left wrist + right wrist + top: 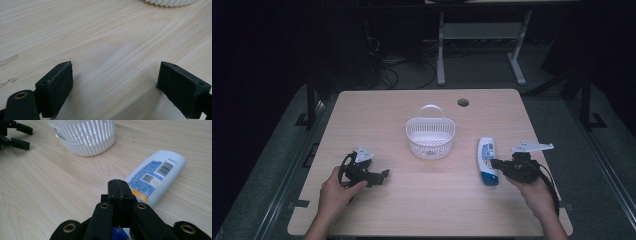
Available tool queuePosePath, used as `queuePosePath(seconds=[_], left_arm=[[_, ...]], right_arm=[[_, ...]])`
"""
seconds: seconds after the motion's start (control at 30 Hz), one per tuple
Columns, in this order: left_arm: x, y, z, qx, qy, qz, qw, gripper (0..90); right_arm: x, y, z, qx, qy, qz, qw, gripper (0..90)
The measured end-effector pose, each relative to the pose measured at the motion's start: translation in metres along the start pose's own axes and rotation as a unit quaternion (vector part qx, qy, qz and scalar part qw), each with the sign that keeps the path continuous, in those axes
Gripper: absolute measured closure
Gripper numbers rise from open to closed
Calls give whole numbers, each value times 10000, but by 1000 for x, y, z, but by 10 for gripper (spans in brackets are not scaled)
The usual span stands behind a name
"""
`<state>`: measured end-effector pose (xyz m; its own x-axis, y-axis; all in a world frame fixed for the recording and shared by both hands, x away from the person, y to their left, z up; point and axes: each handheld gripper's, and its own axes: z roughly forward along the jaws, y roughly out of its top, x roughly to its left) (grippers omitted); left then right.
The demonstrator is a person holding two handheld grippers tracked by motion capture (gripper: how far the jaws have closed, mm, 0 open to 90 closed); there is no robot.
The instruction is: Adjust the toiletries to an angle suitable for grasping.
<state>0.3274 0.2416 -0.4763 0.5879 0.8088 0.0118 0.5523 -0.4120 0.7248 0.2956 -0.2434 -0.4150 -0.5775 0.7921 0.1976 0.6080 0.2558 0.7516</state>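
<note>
While the pale wood-grain table (377,210) fills the middle of the high view and a dark room with desk legs and cables lies along its top, we see the left gripper (382,176) at lower left, jaws wide apart over bare wood. The right gripper (118,186) has its jaws pressed together, empty, beside the white-and-blue plastic tube (155,176) lying right of the white slatted plastic basket (430,137).

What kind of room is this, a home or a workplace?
Probably a lab or workshop, not a home. A plain wooden table stands alone in a dark room, loose cables lie on the floor behind it, and a metal desk frame stands farther back.
</note>
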Motion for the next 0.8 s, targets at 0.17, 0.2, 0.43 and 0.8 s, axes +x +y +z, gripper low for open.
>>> queuePosePath(seconds=[0.17,0.2,0.43,0.8], left_arm=[[0,0,0,0,0,1,10000,126],[0,0,0,0,0,-1,10000,126],[0,0,0,5,-1,14,10000,127],[0,0,0,-6,1,-4,10000,126]], right_arm=[[4,6,9,-51,113,14,9999,897],[5,5,10,-82,133,-10,9999,897],[10,1,20,-81,254,-2,9996,897],[15,-10,32,182,240,-64,9995,897]])
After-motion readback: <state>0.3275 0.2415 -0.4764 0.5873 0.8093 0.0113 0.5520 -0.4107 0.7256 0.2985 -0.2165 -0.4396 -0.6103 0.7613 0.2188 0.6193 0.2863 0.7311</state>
